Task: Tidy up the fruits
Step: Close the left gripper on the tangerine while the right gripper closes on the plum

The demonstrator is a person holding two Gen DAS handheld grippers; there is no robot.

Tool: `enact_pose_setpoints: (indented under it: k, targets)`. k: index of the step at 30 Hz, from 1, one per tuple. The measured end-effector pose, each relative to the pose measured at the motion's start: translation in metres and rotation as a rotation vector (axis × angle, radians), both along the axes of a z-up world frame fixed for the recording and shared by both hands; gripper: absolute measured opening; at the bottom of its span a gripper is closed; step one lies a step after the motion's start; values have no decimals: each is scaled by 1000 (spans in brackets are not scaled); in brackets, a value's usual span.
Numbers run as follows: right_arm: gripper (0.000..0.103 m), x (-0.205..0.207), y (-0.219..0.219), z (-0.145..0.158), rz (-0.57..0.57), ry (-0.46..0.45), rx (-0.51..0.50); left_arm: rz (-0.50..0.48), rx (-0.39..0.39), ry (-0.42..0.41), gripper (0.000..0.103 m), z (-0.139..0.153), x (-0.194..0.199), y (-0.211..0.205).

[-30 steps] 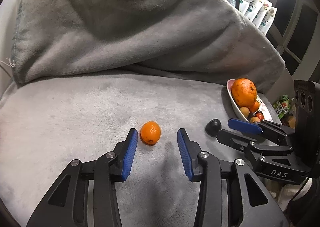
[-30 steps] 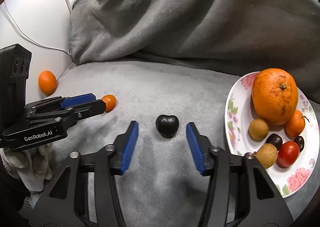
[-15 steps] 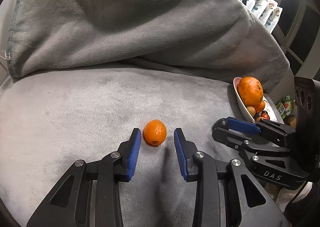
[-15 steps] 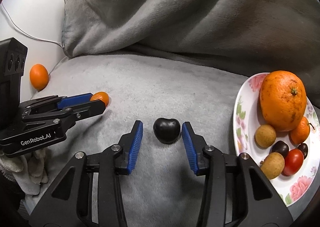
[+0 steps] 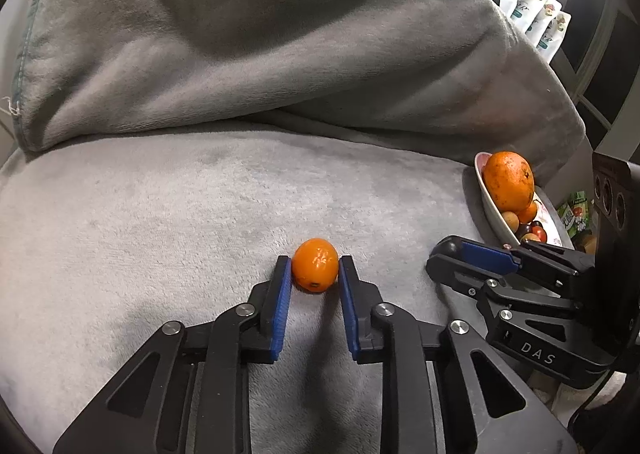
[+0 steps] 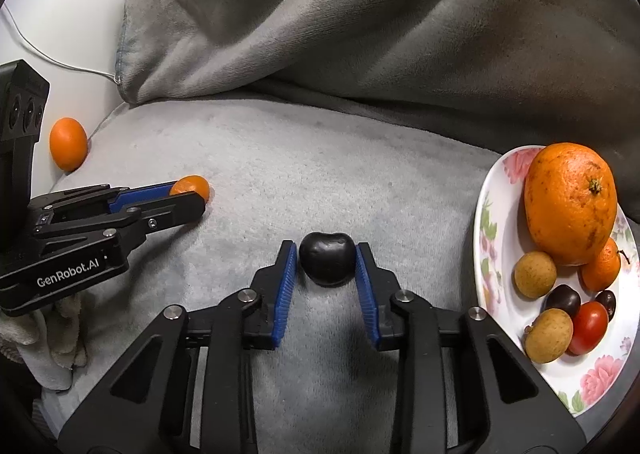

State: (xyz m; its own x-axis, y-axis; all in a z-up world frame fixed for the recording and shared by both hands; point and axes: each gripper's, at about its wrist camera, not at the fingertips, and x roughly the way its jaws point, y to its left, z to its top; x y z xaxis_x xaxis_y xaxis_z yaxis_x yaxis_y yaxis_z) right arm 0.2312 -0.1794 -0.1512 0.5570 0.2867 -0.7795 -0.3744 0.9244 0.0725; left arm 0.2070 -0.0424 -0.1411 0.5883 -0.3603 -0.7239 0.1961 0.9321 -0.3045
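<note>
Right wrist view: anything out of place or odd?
Yes. One round orange fruit sits off the grey blanket, against the white wall at far left, away from the floral white plate. Nothing is spilled or visibly damaged.

open: grey blanket (image 6: pixel 320 174) between grippers | blocked: plate (image 6: pixel 486 214) right, cushion (image 6: pixel 360 14) behind

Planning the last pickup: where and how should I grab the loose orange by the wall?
Take the orange across its widest middle, one of the jaws on each side. Come from above, on the blanket side: it is round, so only the middle holds, and it sits against the wall, which probably blocks that side.
</note>
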Motion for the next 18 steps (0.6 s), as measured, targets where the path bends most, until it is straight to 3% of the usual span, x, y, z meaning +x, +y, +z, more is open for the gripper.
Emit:
enact_pose_setpoints:
  k: [18]
  targets:
    - [28,-14,-8,13,14,-36,33,6,2,-39,20,14,-14,5]
